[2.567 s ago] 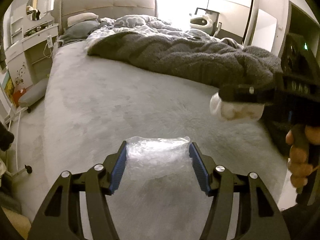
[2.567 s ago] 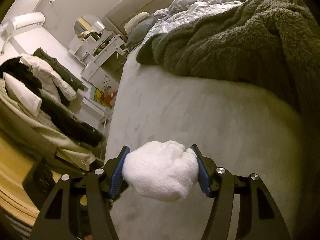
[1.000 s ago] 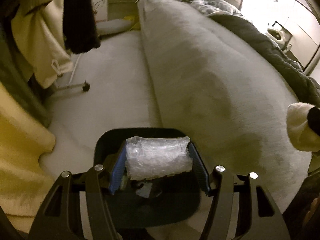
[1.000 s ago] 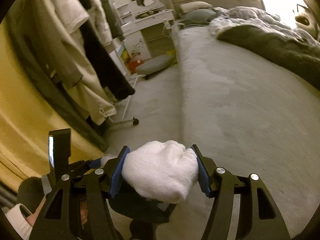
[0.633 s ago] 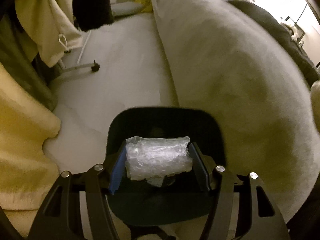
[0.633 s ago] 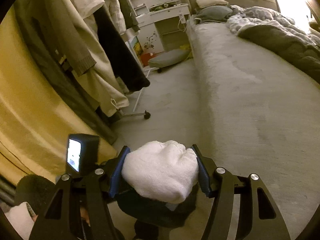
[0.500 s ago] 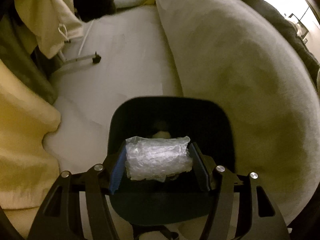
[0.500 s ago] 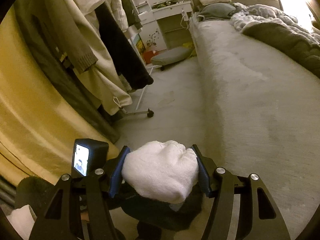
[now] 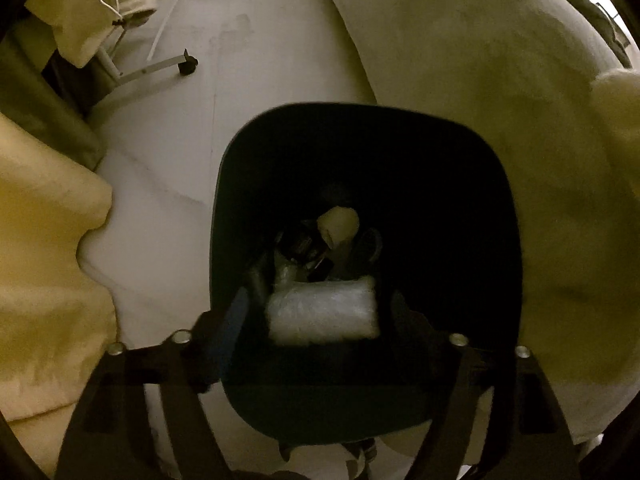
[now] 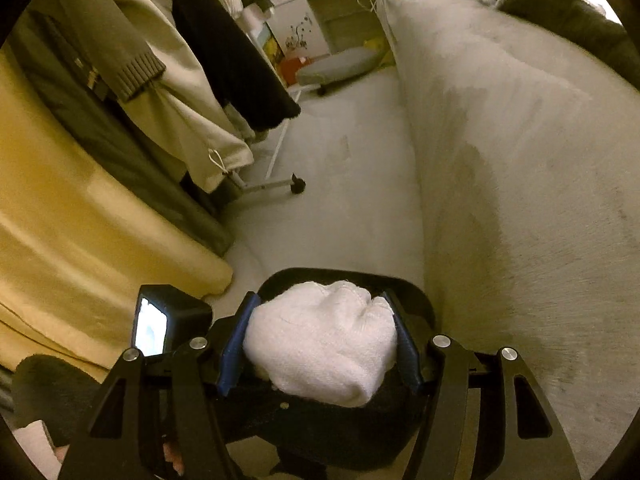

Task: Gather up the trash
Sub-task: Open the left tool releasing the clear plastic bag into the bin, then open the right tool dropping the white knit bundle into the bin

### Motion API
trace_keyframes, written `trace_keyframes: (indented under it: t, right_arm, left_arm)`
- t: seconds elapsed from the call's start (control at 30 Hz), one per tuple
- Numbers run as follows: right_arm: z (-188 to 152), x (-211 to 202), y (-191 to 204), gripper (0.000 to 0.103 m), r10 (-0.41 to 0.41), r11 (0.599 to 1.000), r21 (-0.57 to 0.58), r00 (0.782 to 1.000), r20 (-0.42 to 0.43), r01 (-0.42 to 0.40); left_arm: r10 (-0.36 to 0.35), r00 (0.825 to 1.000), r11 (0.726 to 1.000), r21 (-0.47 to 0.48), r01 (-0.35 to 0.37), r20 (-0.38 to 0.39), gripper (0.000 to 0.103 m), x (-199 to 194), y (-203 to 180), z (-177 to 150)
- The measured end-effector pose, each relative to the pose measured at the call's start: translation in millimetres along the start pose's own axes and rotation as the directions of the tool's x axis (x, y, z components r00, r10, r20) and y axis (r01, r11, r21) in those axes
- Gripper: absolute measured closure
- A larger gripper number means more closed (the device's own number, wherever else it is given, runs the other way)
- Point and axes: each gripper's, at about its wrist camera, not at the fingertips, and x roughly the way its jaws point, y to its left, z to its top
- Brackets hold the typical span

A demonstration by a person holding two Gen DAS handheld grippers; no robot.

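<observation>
My left gripper (image 9: 318, 312) hangs over the mouth of a black trash bin (image 9: 496, 184) on the floor beside the bed. A clear bubble-wrap wad (image 9: 323, 314) sits between its fingers; the left finger stands off from the wad, so the jaws look parted. Older trash (image 9: 338, 224) lies at the bin's bottom. My right gripper (image 10: 320, 344) is shut on a white crumpled tissue wad (image 10: 320, 348), held just above the bin (image 10: 416, 296) and the left gripper's body (image 10: 176, 312). The same wad shows at the left wrist view's right edge (image 9: 618, 108).
The bed (image 10: 520, 140) with its grey cover runs along the right. A clothes rack with hanging garments (image 10: 224, 40) and a wheeled foot (image 10: 297, 188) stands left. A yellow curtain (image 10: 60, 220) hangs at the near left. Pale floor (image 9: 260, 60) lies between rack and bed.
Both grippers swung from the bed down to the bin. The left gripper has sunk lower over the bin and its jaws have widened around the bubble wrap. The right gripper moved over the bin rim.
</observation>
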Motion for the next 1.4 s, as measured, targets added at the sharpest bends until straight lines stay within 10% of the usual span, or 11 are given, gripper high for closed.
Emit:
trace_keyframes:
  t: [0.7,1.1,1.4]
  right_arm:
    - [-16,52,-2,0.04,-0.08,0.997,-0.025,0.984,-0.158,0.077]
    - [-37,84,9,0.038,-0.155,0.984,-0.128,0.956,-0.249,0.126]
    - [-52,75,19,0.012,-0.183,0.975,-0.17,0.949,-0.258,0.142]
  left_arm:
    - [-0.041,0.969,0.999,0.003,0.041,0.243,0.021,-85,23,-15]
    - [-0.03,0.869,0.998,0.066,-0.004,0.493,0.039,-197,14,-39]
    - [-0.102,0.811,0.992,0.124,0.037,0.576,0.039,-248,-5,-81]
